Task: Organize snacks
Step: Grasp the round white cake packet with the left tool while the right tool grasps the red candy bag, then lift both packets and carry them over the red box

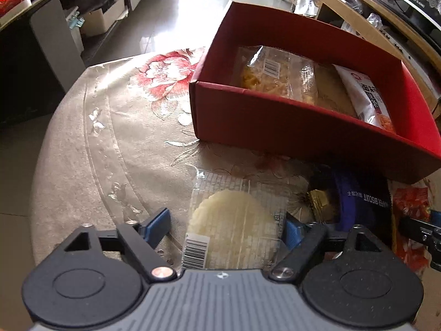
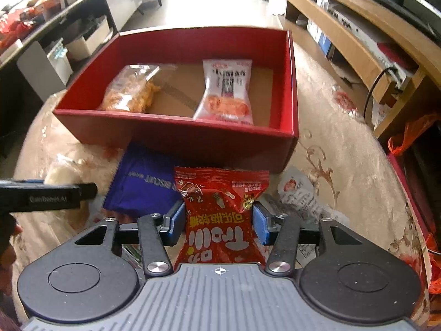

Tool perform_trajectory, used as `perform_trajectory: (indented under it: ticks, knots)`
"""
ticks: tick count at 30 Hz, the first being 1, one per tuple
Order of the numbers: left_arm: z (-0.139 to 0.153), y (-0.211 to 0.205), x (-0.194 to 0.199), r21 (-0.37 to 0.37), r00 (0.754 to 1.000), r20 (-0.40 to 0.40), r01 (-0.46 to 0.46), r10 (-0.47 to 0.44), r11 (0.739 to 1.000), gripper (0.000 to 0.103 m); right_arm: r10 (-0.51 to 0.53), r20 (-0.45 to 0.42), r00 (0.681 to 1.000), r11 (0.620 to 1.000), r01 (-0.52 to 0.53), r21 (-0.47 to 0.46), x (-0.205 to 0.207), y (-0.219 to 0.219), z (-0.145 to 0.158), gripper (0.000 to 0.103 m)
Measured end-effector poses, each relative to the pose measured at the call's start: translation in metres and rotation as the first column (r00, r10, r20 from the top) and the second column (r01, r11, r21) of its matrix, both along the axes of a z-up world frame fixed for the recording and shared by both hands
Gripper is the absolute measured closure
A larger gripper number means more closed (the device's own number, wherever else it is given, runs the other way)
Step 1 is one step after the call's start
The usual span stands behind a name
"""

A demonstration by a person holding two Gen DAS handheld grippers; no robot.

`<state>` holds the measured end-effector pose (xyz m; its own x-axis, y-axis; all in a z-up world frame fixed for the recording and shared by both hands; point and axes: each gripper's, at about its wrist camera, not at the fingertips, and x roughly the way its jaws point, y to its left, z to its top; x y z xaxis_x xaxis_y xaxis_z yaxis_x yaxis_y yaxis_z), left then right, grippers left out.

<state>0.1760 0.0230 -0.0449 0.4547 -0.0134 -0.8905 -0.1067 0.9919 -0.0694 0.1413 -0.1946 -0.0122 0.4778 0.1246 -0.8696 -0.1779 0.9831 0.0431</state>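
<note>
A clear packet with a pale round cracker (image 1: 234, 220) lies on the tablecloth between the fingers of my left gripper (image 1: 224, 230). The left pad stands clear of it, so this gripper is open. My right gripper (image 2: 219, 222) is shut on a red snack packet (image 2: 220, 193), whose sides are pinched by both blue pads. Beyond stands a red box (image 2: 176, 135) (image 1: 275, 127) holding a clear bag of yellow crisps (image 2: 129, 93) and a white packet (image 2: 226, 93). A blue biscuit packet (image 2: 143, 184) (image 1: 361, 201) lies in front of the box.
A white packet (image 2: 300, 193) lies on the table right of my right gripper. The round table's floral cloth (image 1: 110, 138) drops off at the left edge. A wooden shelf unit (image 2: 344, 35) runs along the right, and cabinets (image 2: 82, 27) stand at the left.
</note>
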Motion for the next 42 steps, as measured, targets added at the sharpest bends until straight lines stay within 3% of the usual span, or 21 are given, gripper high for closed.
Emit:
perform_trajectory:
  ticks: [4, 9, 14, 19, 30, 38, 42]
  knots:
    - [0.004, -0.004, 0.000, 0.007, 1.000, 0.008, 0.015, -0.015, 1.000, 0.044, -0.005, -0.025, 1.000, 1.000, 0.006, 0.016, 0.007, -0.002, -0.006, 0.042]
    - [0.004, -0.004, -0.001, 0.000, 0.999, 0.003, 0.040, -0.040, 0.999, 0.044, -0.015, -0.068, 0.998, 1.000, 0.016, 0.002, 0.014, -0.002, -0.021, 0.032]
    - [0.003, -0.002, 0.002, -0.007, 0.999, 0.000, 0.038, -0.038, 0.999, 0.039, -0.031, -0.065, 0.997, 0.999, 0.033, 0.023, 0.018, -0.005, -0.019, 0.041]
    - [0.005, -0.005, -0.003, -0.001, 0.999, -0.002, 0.043, -0.043, 0.999, 0.045, 0.000, -0.026, 1.000, 0.999, -0.001, -0.033, 0.008, 0.002, -0.011, 0.045]
    - [0.031, 0.003, -0.065, -0.061, 0.997, 0.040, 0.065, -0.063, 0.996, 0.047, 0.032, 0.051, 0.998, 0.999, -0.033, 0.015, -0.051, 0.007, 0.020, 0.045]
    - [0.023, -0.004, -0.100, -0.055, 0.993, 0.013, 0.120, -0.119, 0.991, 0.048, 0.110, -0.025, 0.994, 0.994, -0.110, -0.010, -0.095, 0.033, -0.004, 0.045]
    - [0.013, -0.008, -0.101, -0.036, 0.992, -0.022, 0.125, -0.126, 0.991, 0.042, 0.133, -0.070, 0.989, 0.990, -0.136, -0.043, -0.101, 0.043, -0.020, 0.044]
